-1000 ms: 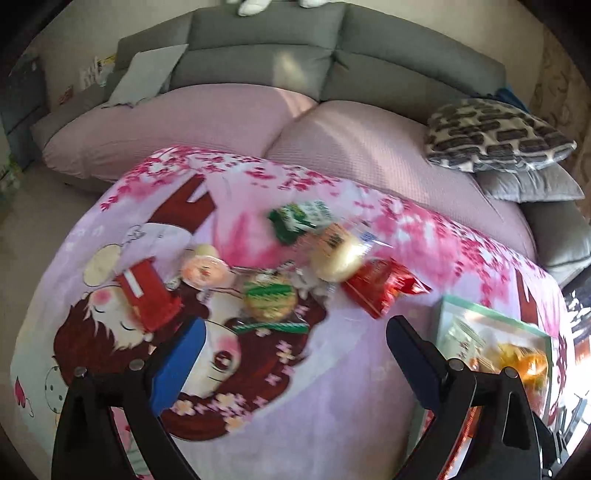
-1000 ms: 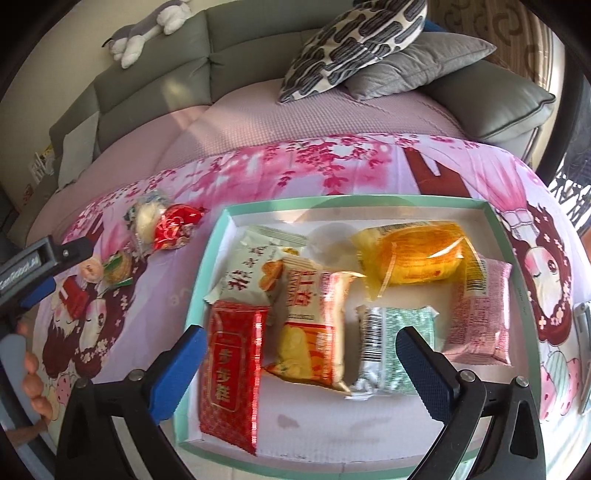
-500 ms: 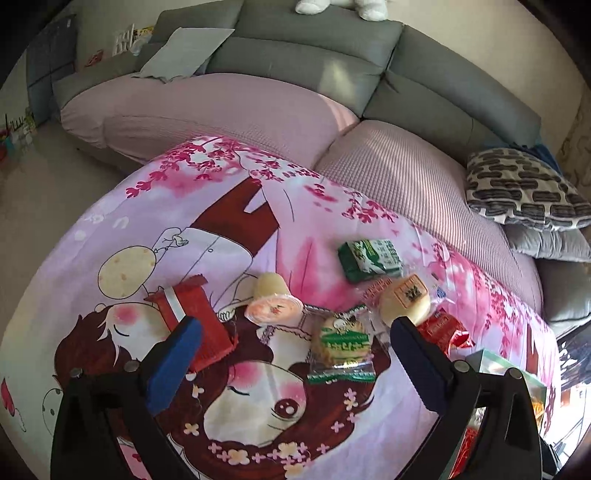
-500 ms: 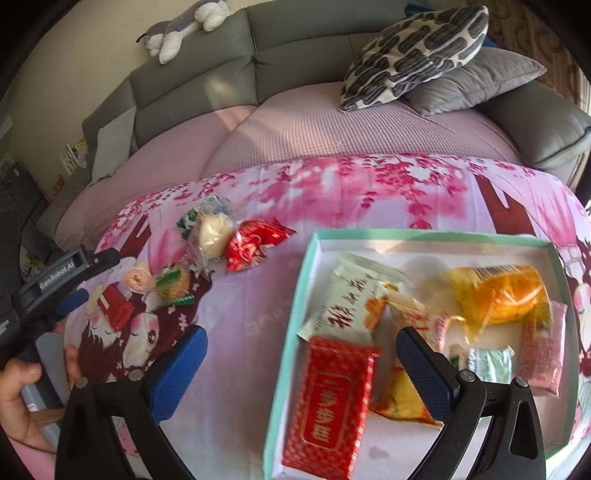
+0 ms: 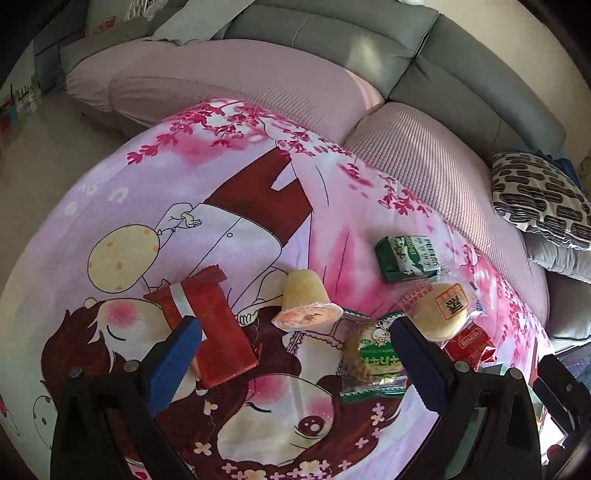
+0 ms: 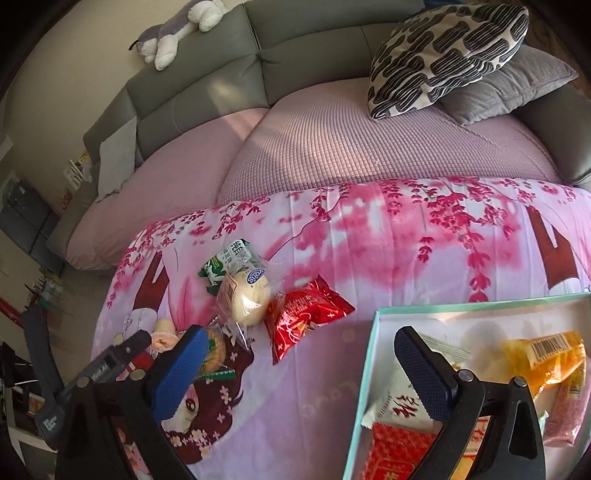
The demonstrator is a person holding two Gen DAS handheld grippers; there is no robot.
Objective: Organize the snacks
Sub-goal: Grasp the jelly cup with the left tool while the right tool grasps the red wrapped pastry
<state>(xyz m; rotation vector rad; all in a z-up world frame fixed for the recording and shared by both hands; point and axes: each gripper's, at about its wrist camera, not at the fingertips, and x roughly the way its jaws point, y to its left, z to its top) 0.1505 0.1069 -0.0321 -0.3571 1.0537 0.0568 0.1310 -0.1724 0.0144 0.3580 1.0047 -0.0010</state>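
Observation:
Loose snacks lie on a pink cartoon blanket (image 5: 155, 184). My left gripper (image 5: 293, 330) hovers open just above them, with a jelly cup (image 5: 306, 304) between its fingers, untouched. A red packet (image 5: 212, 332) lies by its left finger, and a green cookie packet (image 5: 373, 356) and a wrapped bun (image 5: 443, 310) by its right. A green carton (image 5: 408, 256) lies farther back. My right gripper (image 6: 301, 341) hangs over the blanket with its jaws closing on nothing. A red foil packet (image 6: 303, 314) lies just beyond it. A teal-rimmed box (image 6: 364, 373) under its right finger holds several packets.
A grey sofa (image 6: 303, 48) with pink seat covers curves behind the blanket. A patterned cushion (image 6: 443, 51) lies on it at the right and a plush toy (image 6: 173, 33) on its backrest. The left gripper's finger (image 6: 110, 363) shows low on the left in the right wrist view.
My left gripper moved left and lower, closer over the jelly cup and red packet. My right gripper swung left, from over the box to the blanket beside it.

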